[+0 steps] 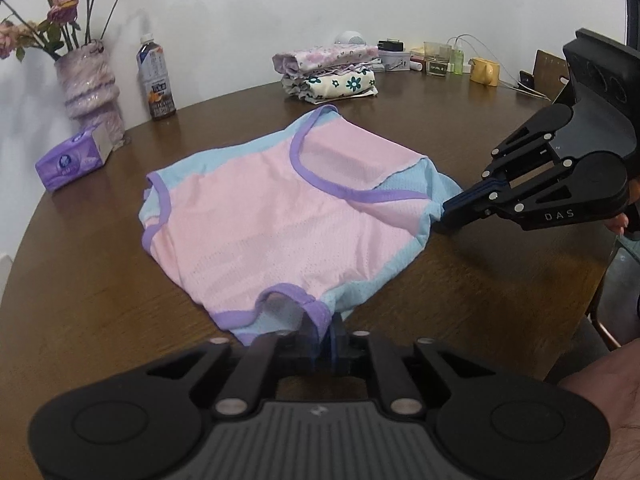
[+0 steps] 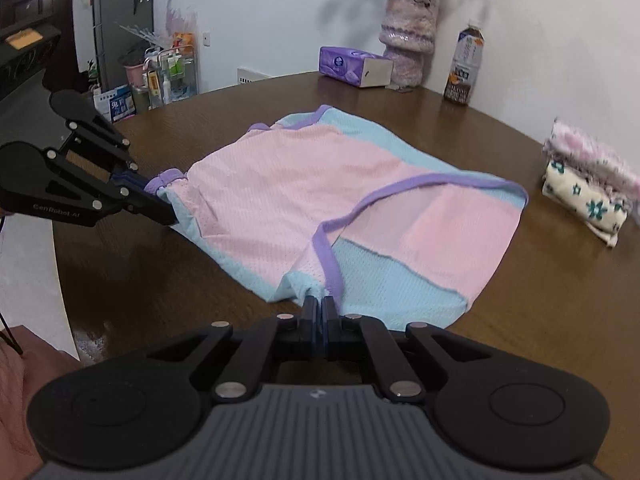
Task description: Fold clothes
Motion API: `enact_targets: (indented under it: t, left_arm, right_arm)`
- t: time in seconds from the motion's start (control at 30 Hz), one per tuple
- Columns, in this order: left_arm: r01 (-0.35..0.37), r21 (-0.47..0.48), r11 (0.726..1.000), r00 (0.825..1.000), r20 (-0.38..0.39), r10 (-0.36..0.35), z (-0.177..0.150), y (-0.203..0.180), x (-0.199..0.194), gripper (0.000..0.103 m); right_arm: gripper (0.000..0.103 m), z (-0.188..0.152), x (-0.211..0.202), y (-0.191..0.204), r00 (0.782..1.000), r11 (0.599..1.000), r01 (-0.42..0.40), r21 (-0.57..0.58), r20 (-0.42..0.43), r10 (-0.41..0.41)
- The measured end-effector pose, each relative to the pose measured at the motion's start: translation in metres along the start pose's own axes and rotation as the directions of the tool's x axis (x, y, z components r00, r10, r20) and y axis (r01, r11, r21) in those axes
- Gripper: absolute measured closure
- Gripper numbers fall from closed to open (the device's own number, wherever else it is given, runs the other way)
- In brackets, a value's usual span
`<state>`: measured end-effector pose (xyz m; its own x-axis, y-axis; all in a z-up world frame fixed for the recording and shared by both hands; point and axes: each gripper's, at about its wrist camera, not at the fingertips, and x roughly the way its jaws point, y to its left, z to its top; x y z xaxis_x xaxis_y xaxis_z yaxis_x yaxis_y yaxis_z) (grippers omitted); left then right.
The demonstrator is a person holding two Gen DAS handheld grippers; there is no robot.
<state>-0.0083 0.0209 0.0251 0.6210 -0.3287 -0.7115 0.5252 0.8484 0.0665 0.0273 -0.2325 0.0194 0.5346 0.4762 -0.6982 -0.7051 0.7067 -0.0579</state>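
Garment, pink mesh with blue panels and purple binding: lies flat mid-table, long axis running between both claws. Left gripper pinches the near strap, jaws slightly parted; right gripper clamps the opposite corner. Each arm equally near.

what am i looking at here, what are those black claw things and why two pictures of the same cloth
The black claws are hand-held grippers, one in each of a person's hands, each with a camera looking along its jaws. One picture comes from the left gripper, the other from the right gripper, so each also shows the other. On the brown table lies a pink, blue and purple mesh garment. Each gripper has a near corner between its jaws; the right is shut on it. Behind are folded clothes, a vase, a bottle and a tissue pack.
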Motion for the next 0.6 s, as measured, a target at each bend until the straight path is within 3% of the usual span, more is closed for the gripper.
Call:
enact_targets:
  t: [0.1, 0.2, 0.27, 0.33, 0.5, 0.6]
  left_arm:
    - [0.015, -0.030, 0.999, 0.999, 0.051, -0.014, -0.003, 0.006, -0.014, 0.063]
    - [0.046, -0.071, 0.996, 0.991, 0.127, -0.037, 0.000, 0.015, -0.032, 0.060]
    - [0.051, -0.099, 0.994, 0.984, 0.174, -0.033, 0.007, 0.022, -0.039, 0.054]
    - [0.013, -0.121, 0.993, 0.983, 0.182, 0.009, 0.020, 0.025, -0.033, 0.052]
    - [-0.048, -0.148, 0.988, 0.988, 0.138, 0.069, 0.048, 0.025, 0.009, 0.052]
    - [-0.127, -0.114, 0.985, 0.986, 0.096, 0.138, 0.056, 0.023, 0.034, 0.053]
  right_arm:
    - [0.097, -0.003, -0.001, 0.000, 1.000, 1.000, -0.007, 0.027, 0.005, 0.007]
    - [0.091, -0.007, -0.018, -0.009, 0.998, 0.994, -0.018, 0.112, 0.057, 0.011]
    - [0.081, -0.012, -0.033, -0.020, 0.995, 0.983, -0.007, 0.186, 0.100, -0.012]
    - [0.069, -0.017, -0.043, -0.033, 0.991, 0.966, 0.021, 0.258, 0.120, -0.053]
    - [0.065, -0.022, -0.036, -0.062, 0.986, 0.906, 0.079, 0.416, 0.103, -0.133]
    - [0.064, -0.019, -0.019, -0.077, 0.984, 0.866, 0.081, 0.493, 0.099, -0.148]
